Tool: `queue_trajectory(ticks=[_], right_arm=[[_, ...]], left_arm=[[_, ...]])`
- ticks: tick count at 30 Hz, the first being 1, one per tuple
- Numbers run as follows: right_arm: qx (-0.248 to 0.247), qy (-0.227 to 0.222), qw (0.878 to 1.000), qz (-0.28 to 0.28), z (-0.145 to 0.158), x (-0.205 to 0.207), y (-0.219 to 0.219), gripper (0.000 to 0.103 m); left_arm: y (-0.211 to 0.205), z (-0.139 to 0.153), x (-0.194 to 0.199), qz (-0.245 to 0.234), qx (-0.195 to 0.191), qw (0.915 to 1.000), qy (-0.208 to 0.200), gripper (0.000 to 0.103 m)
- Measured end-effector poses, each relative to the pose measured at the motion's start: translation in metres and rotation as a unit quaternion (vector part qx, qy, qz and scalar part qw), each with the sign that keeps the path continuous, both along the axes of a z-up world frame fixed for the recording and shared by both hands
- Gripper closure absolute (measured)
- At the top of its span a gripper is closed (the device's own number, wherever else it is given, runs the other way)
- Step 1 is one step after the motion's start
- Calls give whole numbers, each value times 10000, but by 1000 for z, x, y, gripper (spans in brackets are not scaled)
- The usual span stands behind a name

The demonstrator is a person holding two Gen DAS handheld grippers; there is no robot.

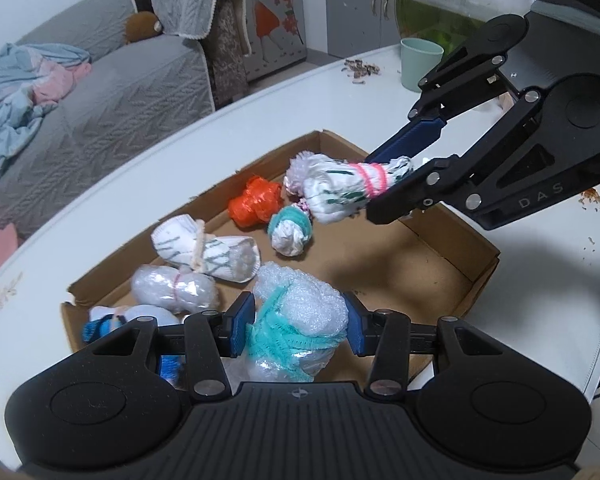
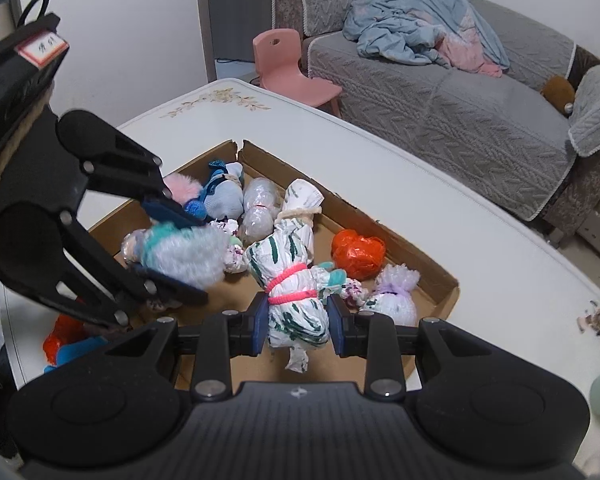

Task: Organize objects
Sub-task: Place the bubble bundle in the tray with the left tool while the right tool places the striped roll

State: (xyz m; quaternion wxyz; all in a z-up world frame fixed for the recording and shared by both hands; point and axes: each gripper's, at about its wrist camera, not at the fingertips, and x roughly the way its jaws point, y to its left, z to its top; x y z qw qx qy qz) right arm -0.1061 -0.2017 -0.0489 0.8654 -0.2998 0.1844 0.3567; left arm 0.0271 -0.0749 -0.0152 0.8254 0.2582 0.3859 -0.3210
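Observation:
A shallow cardboard box (image 1: 440, 248) on the white table holds several tied bundles. My left gripper (image 1: 298, 330) is shut on a bubble-wrap bundle tied with teal cord (image 1: 300, 320), held over the box's near edge; it also shows in the right wrist view (image 2: 184, 256). My right gripper (image 2: 298, 322) is shut on a white green-striped bundle with a pink band (image 2: 294, 304), held above the box; it shows in the left wrist view (image 1: 348, 188). An orange bundle (image 1: 254, 204), a teal-banded bundle (image 1: 290, 230) and a striped bundle (image 1: 204, 248) lie in the box.
A green cup (image 1: 418, 62) and a glass fishbowl (image 1: 456, 0) stand at the table's far side, with crumbs (image 1: 360, 68) nearby. A grey sofa (image 1: 112, 92) with a blue blanket lies beyond the table. A pink chair (image 2: 290, 66) stands by the table. An orange bag (image 2: 60, 340) lies outside the box.

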Motion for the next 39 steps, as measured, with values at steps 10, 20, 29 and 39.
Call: queue_trajectory(ticks=[10, 20, 29, 39], right_arm=[[-390, 331, 9984, -251, -27, 35, 10, 75], [-471, 500, 9972, -288, -36, 50, 21, 75], [-533, 581, 9966, -238, -45, 67, 40, 75], [-720, 607, 9955, -51, -46, 63, 40, 71]], left_arm=[[-18, -38, 15, 6, 197, 9994, 286, 50], [-18, -52, 34, 270, 303, 9989, 237, 50], [-13, -58, 37, 341, 334, 9986, 206, 50], [-12, -57, 34, 345, 333, 9986, 201, 47]])
